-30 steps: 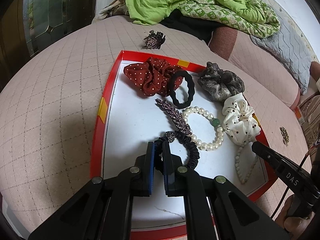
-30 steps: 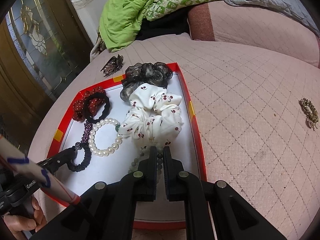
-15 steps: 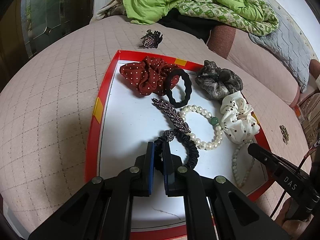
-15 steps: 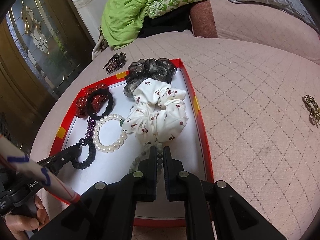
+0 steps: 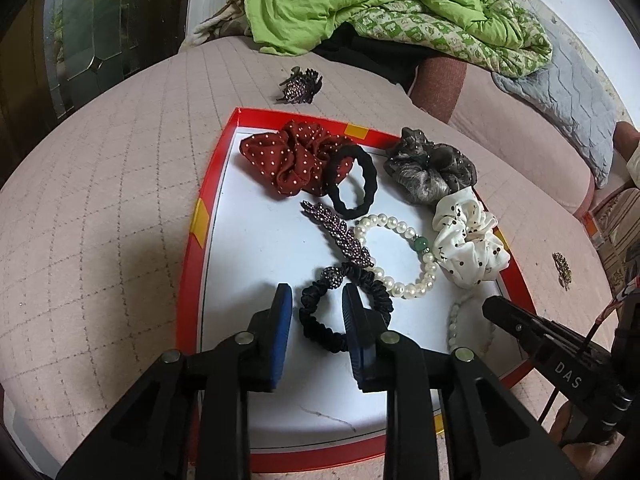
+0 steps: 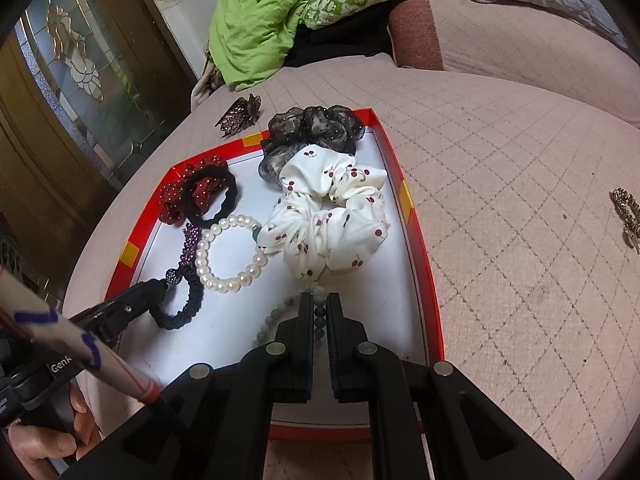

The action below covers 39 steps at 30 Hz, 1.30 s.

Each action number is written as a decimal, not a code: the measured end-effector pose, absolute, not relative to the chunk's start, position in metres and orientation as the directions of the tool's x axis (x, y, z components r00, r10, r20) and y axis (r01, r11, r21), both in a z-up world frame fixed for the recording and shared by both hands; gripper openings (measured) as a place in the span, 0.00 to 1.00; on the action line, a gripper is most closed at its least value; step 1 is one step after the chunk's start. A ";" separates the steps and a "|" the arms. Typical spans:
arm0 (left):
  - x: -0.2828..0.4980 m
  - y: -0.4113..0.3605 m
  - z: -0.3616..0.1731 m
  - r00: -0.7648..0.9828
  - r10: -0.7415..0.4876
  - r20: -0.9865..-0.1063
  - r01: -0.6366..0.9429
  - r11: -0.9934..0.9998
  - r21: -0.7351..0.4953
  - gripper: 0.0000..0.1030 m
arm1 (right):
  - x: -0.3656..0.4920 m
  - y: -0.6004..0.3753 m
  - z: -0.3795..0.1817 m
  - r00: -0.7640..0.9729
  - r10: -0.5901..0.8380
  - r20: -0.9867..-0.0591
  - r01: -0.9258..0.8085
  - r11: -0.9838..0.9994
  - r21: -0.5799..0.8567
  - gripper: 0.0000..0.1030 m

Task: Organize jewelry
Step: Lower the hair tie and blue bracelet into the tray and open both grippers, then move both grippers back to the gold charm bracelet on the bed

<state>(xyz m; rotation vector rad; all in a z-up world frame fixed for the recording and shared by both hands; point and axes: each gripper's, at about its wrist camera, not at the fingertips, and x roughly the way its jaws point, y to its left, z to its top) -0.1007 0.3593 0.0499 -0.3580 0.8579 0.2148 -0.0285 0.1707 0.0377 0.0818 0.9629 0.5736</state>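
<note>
We're over the red-rimmed tray (image 5: 206, 216) on the quilted pink bed (image 5: 100, 200), mid drop-off, by our read. Left gripper (image 5: 314, 300) has just been opening: jaws now narrowly apart, the black ruched hair tie (image 5: 320, 330) lying on the tray floor with 1 side of its loop between the blue pads (image 5: 282, 320), neither pad pressing it as far as we can see. Right gripper (image 6: 318, 314) is pinched nearly closed on the pale green bead strand (image 6: 276, 316) at the tray's near right, just below the white cherry scrunchie (image 6: 332, 216); beads show in the slit. To finish well: open left a bit wider so the tie doesn't snag on a pad, then lift straight up and back; the tie's beaded knob (image 5: 334, 276) touches the purple leaf clip (image 5: 340, 236), so sideways drag would shift both. Keep right still meanwhile. 2 pieces sit outside the tray: dark claw clip (image 5: 300, 86) beyond the far rim, gold clip (image 6: 628, 212) well off right. Those likely come next.
</note>
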 end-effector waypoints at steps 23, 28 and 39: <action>-0.105 0.354 0.061 0.673 0.059 -0.737 -0.322 0.921 -0.220 0.24 | -0.040 0.139 0.066 0.457 0.549 -0.700 -0.435 0.824 0.363 0.16; -0.104 0.335 0.067 0.691 0.056 -0.721 -0.274 0.943 -0.190 0.24 | -0.039 0.114 0.068 0.467 0.556 -0.688 -0.420 0.824 0.380 0.19; -0.104 0.265 0.082 0.738 0.013 -0.675 -0.113 0.988 -0.105 0.24 | -0.018 0.012 0.066 0.540 0.524 -0.659 -0.281 0.850 0.445 0.19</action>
